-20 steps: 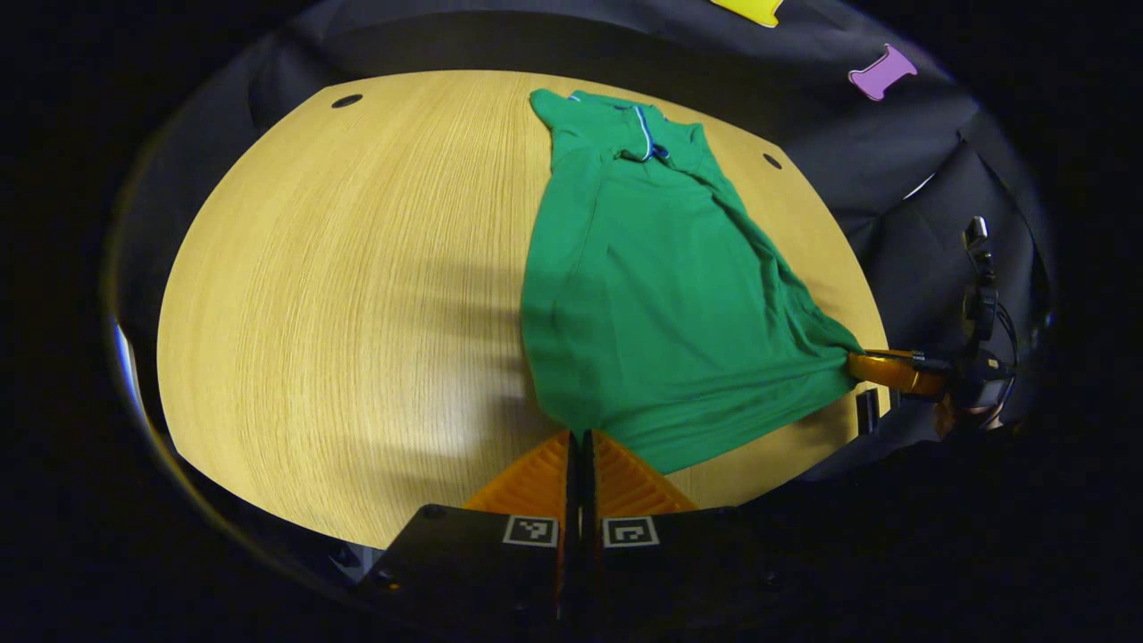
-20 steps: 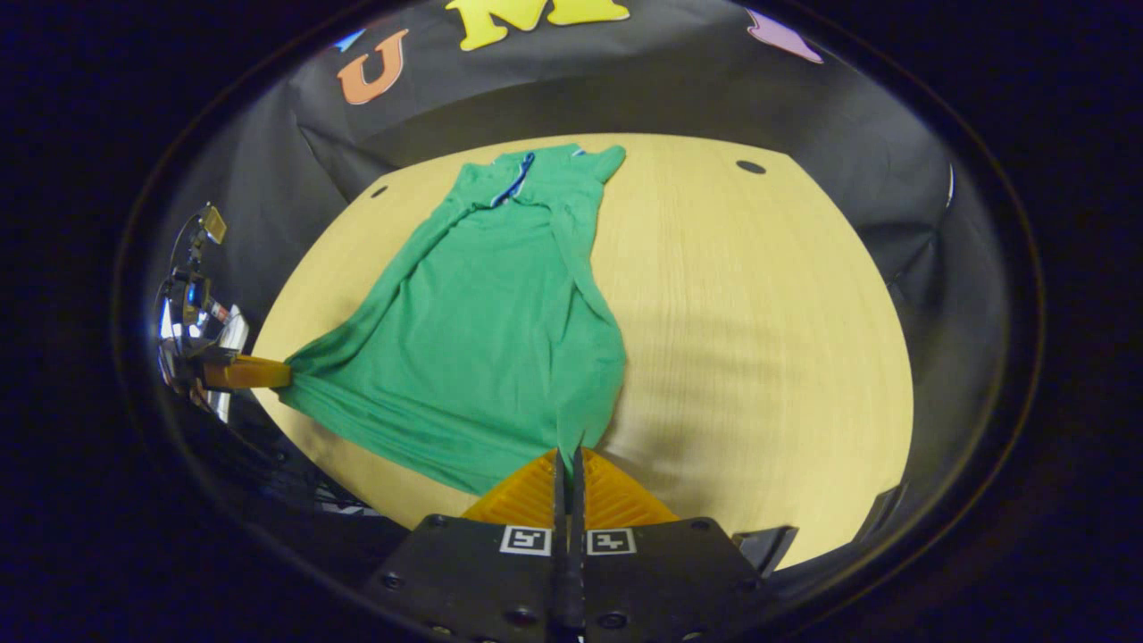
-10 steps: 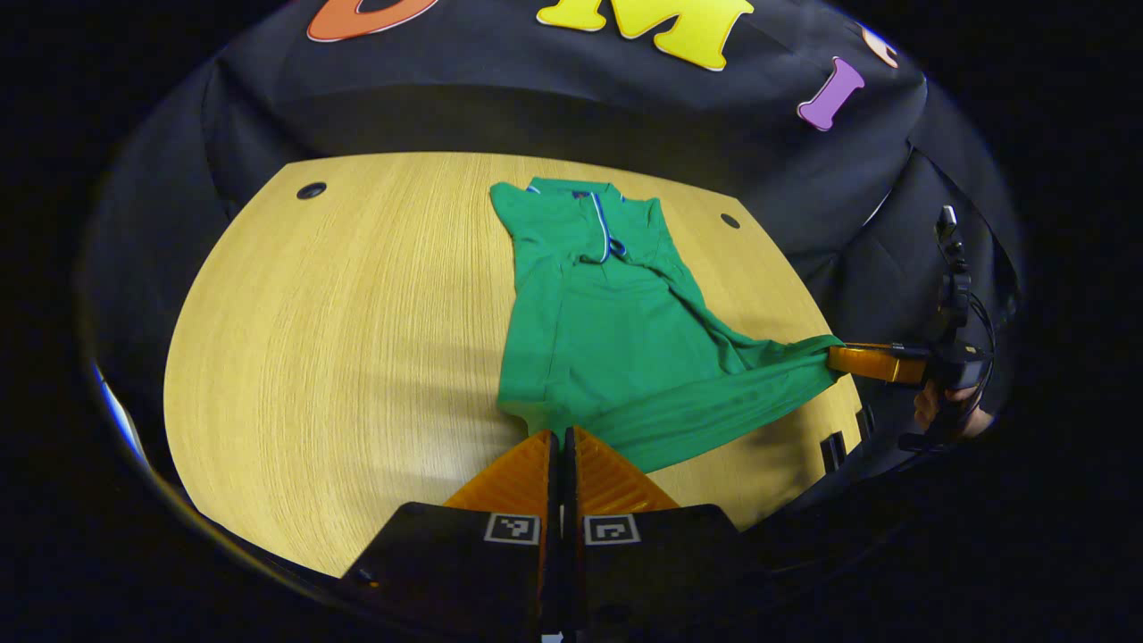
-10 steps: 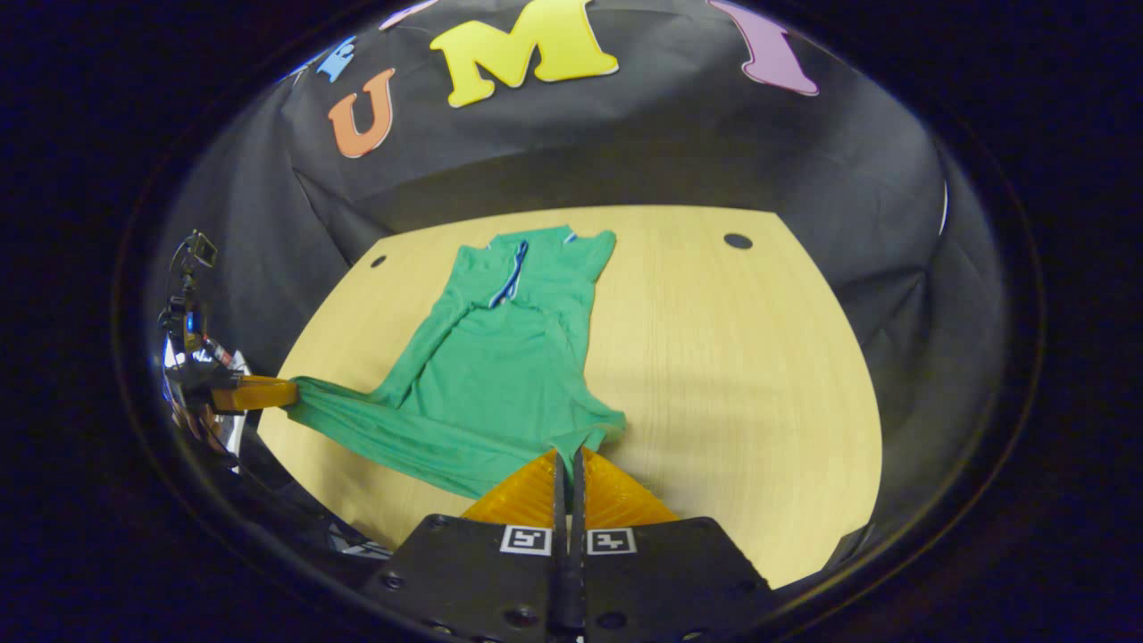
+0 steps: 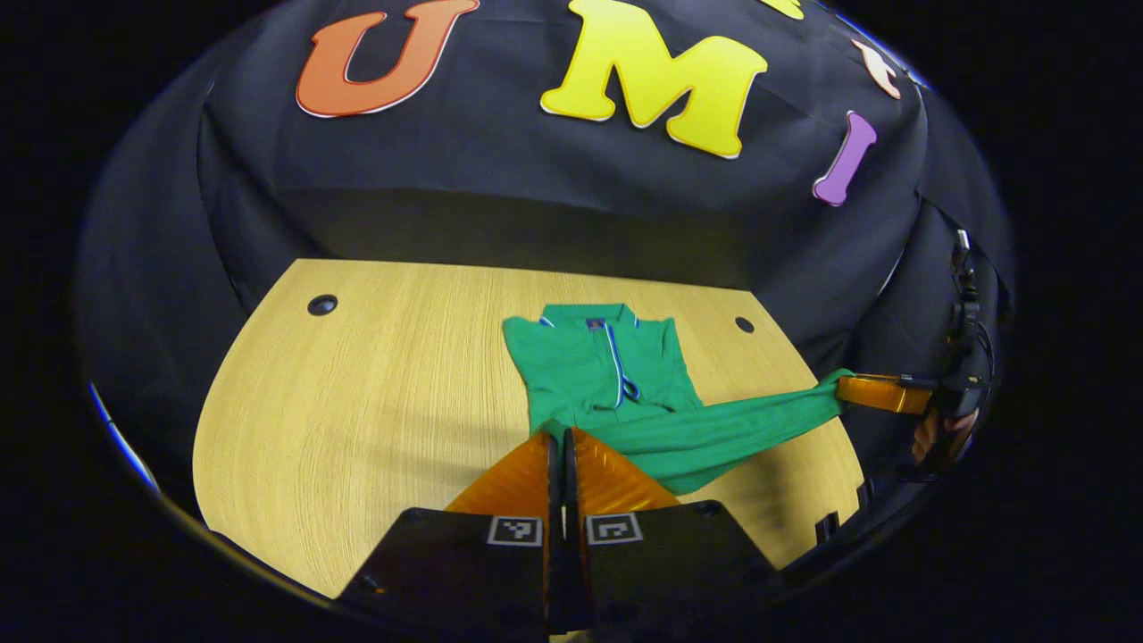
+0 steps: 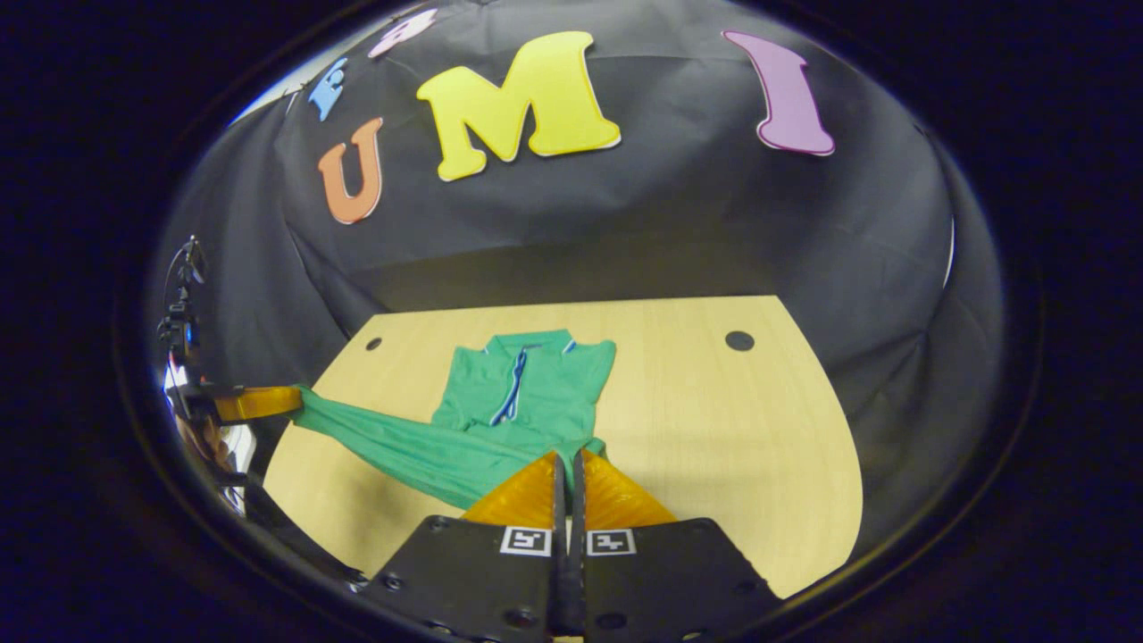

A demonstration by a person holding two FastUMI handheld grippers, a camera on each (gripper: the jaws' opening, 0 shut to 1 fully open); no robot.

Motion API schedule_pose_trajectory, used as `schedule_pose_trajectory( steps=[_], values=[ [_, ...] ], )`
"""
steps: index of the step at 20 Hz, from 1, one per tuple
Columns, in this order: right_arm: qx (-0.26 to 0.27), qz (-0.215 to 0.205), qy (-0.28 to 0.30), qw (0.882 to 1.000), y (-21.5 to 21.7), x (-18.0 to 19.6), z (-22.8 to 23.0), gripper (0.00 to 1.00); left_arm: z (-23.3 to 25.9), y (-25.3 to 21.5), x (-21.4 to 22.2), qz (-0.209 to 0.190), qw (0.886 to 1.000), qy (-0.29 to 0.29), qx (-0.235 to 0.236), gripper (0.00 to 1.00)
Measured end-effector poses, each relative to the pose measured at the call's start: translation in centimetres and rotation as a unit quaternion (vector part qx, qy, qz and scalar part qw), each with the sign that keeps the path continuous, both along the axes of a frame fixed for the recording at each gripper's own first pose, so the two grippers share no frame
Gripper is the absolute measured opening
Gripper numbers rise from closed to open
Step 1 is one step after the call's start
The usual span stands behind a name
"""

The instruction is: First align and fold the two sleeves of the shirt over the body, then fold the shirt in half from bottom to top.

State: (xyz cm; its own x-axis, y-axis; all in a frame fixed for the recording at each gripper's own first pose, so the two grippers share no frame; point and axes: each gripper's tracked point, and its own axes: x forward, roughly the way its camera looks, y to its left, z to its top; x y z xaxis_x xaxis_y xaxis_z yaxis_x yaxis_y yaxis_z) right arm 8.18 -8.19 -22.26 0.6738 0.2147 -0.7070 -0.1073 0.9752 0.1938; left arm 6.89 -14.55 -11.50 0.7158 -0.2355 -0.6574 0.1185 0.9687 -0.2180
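Shirt [image 5: 616, 375] hem pinched btwn left tongs [image 5: 563, 439] & right tongs [image 6: 565, 460].

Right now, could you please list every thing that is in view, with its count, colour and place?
shirt: one, green with a white-and-blue placket, on the far middle of the table; its hem is lifted and stretched between the two grippers.
table: one, light wood, in front of the black cloth wall.
holes: two, dark, near the table's far corners.
left hand-held gripper: one, shut on one hem corner.
right hand-held gripper: one, shut on the other hem corner.
hand: one, behind the right gripper, partly hidden.
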Motion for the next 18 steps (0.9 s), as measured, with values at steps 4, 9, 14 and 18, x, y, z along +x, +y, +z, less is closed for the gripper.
schedule_pose_trajectory(
  steps=[4,9,14,18],
  values=[
    [-0.018,-0.004,-0.019,1.000,0.3,4.6,0.6,0.00,0.9,0.1,4.7,0.000,1.000,-0.024,0.018,0.05],
    [0.012,-0.025,-0.029,0.999,0.8,10.8,1.0,0.00,0.6,0.5,10.2,0.010,0.998,-0.044,0.035,0.05],
    [-0.003,-0.007,-0.041,0.999,1.0,17.0,-1.1,0.00,-2.2,0.7,15.3,0.028,0.998,-0.043,0.032,0.06],
    [-0.001,0.005,-0.042,0.999,2.2,20.7,-3.6,0.00,-5.1,0.6,18.7,0.024,0.998,-0.048,0.044,0.06]
  ],
)
